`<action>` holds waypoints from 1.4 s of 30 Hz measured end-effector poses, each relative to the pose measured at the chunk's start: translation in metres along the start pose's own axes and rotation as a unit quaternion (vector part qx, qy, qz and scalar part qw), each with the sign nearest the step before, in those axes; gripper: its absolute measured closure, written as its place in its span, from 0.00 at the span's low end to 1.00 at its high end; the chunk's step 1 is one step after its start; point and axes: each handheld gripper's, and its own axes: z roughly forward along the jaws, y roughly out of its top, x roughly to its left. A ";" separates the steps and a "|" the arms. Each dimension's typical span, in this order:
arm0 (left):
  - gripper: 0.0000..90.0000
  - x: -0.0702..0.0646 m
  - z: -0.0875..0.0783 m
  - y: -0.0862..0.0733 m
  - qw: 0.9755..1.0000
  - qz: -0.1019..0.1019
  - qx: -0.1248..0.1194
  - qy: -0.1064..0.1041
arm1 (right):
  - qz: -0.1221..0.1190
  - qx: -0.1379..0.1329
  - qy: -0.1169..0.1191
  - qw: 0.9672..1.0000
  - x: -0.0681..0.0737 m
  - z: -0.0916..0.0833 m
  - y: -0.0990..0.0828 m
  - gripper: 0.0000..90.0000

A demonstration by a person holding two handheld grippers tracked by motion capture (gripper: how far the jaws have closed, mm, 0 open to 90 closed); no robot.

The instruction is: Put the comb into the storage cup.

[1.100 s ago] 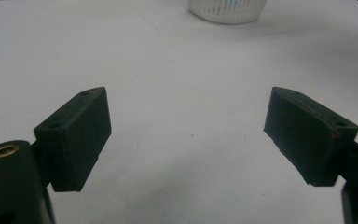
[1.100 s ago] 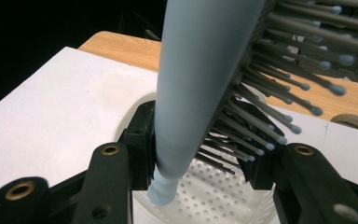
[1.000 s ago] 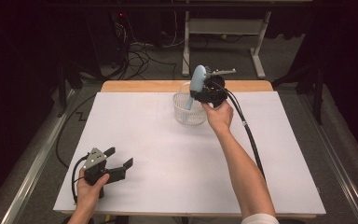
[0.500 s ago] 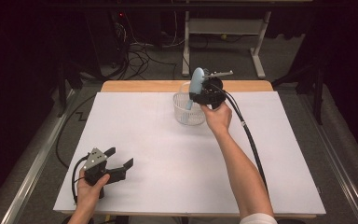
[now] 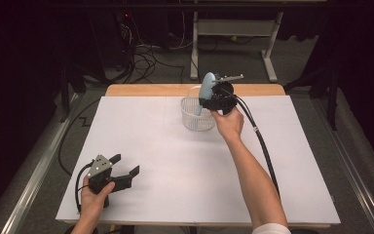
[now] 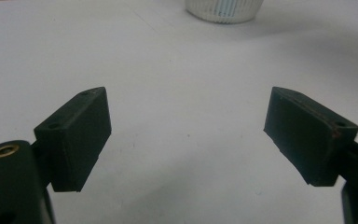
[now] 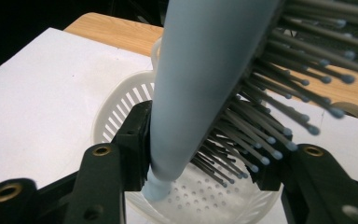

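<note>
A light blue hairbrush (image 5: 207, 89) with dark bristles stands nearly upright over a white slotted basket (image 5: 193, 121) at the far middle of the table. My right gripper (image 5: 208, 103) is clamped on it. In the right gripper view the left pad lies on the back of the hairbrush (image 7: 205, 70) and the right pad on its bristles. The jaws have just been opening, with the brush still between them and its handle tip down inside the basket (image 7: 121, 112). My left gripper (image 5: 125, 164) rests at the near left, open and empty (image 6: 186, 116).
White paper (image 5: 165, 156) covers the table, and a strip of bare wood (image 5: 146, 89) shows along the far edge. The right gripper's black cable (image 5: 263, 146) trails back beside the forearm. A desk frame and floor cables lie beyond the table.
</note>
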 end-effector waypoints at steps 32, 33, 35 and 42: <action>0.17 0.000 0.000 0.000 1.000 -0.006 -0.002 -0.006 | 0.001 0.030 -0.021 0.999 -0.019 -0.003 -0.003 0.42; 0.17 0.000 0.000 0.000 1.000 -0.005 -0.002 -0.006 | 0.000 0.031 -0.021 0.999 -0.019 -0.003 -0.003 0.42; 0.17 0.000 0.000 0.000 1.000 -0.006 -0.002 -0.006 | 0.001 0.034 -0.022 0.999 -0.019 -0.003 -0.004 0.41; 0.17 0.000 0.001 0.000 1.000 -0.006 -0.002 -0.006 | 0.011 0.026 -0.016 0.999 -0.027 -0.005 -0.009 0.40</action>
